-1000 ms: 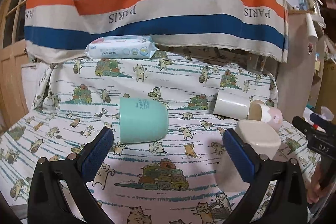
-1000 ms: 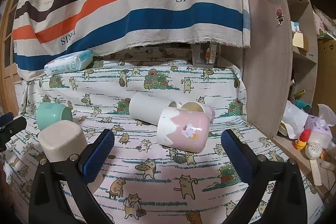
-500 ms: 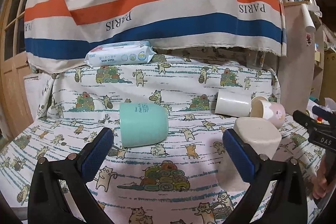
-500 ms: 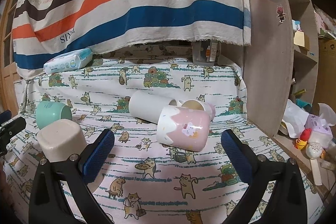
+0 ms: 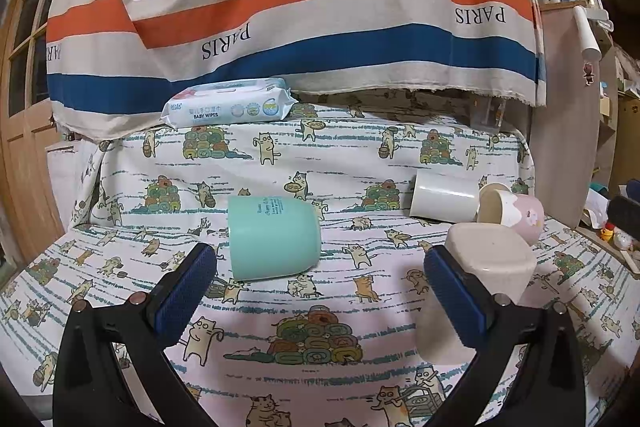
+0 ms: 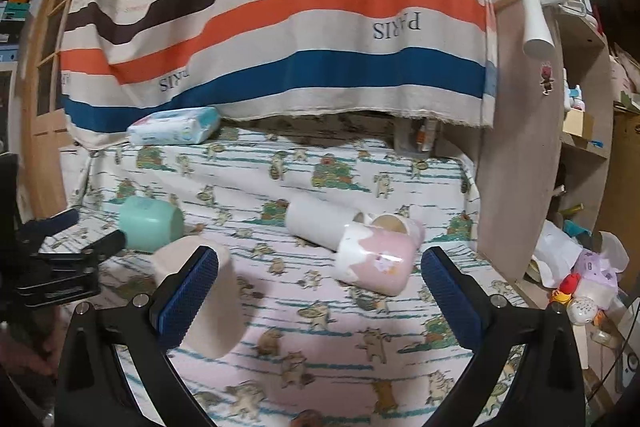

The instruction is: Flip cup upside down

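Note:
A mint green cup (image 5: 274, 237) stands upside down on the cat-print cloth, just ahead of my open left gripper (image 5: 320, 291); it shows at the left in the right wrist view (image 6: 150, 229). A beige cup (image 5: 486, 267) stands upside down beside the left gripper's right finger, and behind the left finger of my open right gripper (image 6: 320, 291) as the beige cup (image 6: 208, 307). A white cup (image 6: 320, 229) and a pink cup (image 6: 378, 265) lie on their sides ahead of the right gripper. Both grippers are empty.
A pack of baby wipes (image 5: 230, 107) lies at the back under a striped hanging cloth (image 5: 300, 7). A wooden cabinet side (image 6: 516, 167) borders the surface on the right, with shelves and toys (image 6: 580, 279) beyond. The left gripper (image 6: 60, 259) shows at the right view's left edge.
The left gripper has drawn back and risen slightly. The right gripper has moved back and tilted, so the cups look farther off. No cup has moved.

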A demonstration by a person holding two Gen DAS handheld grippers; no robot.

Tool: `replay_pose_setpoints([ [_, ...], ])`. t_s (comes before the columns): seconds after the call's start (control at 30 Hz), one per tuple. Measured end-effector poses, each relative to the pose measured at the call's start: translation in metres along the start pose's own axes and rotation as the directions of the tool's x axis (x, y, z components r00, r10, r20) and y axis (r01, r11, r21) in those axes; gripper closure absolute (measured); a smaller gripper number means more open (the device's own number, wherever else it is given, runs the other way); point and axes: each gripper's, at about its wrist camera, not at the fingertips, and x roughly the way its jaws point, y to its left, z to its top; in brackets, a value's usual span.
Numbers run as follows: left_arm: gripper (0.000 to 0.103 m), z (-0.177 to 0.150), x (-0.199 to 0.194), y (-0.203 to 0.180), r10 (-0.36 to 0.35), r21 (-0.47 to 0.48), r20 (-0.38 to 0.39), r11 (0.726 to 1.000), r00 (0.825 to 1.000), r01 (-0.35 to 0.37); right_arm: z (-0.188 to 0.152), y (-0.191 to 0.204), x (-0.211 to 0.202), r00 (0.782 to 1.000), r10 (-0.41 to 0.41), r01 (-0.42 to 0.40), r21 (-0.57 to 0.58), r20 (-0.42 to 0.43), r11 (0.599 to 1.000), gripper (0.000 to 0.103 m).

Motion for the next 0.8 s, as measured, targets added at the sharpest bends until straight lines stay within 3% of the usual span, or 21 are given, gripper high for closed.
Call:
replay_pose_setpoints([
  [0.27,0.0,0.0,0.0,0.005,0.007,-0.021,0.0,1.0,1.0,-0.007,-0.001,0.023,0.007,0.992,0.094,-0.094,0.009,-0.08,0.996,0.001],
  [0.43,0.0,0.0,0.0,0.001,0.01,-0.003,0.001,1.0,1.0,-0.01,0.0,0.022,0.009,0.996,-0.013,0.015,0.016,-0.083,1.0,0.001],
  [0.6,0.0,0.0,0.0,0.0,0.025,0.004,0.004,1.0,1.0,-0.025,0.001,0.012,0.01,0.994,0.027,-0.022,0.046,-0.101,0.999,0.001],
  [0.7,0.0,0.0,0.0,0.0,0.025,0.005,0.004,1.0,1.0,-0.025,-0.001,0.011,0.015,0.989,0.023,-0.017,0.046,-0.144,0.999,0.001],
  [0.8,0.0,0.0,0.0,0.0,0.025,0.005,0.004,1.0,1.0,-0.025,-0.004,0.016,0.016,0.992,-0.012,0.015,0.018,-0.127,1.0,0.001],
])
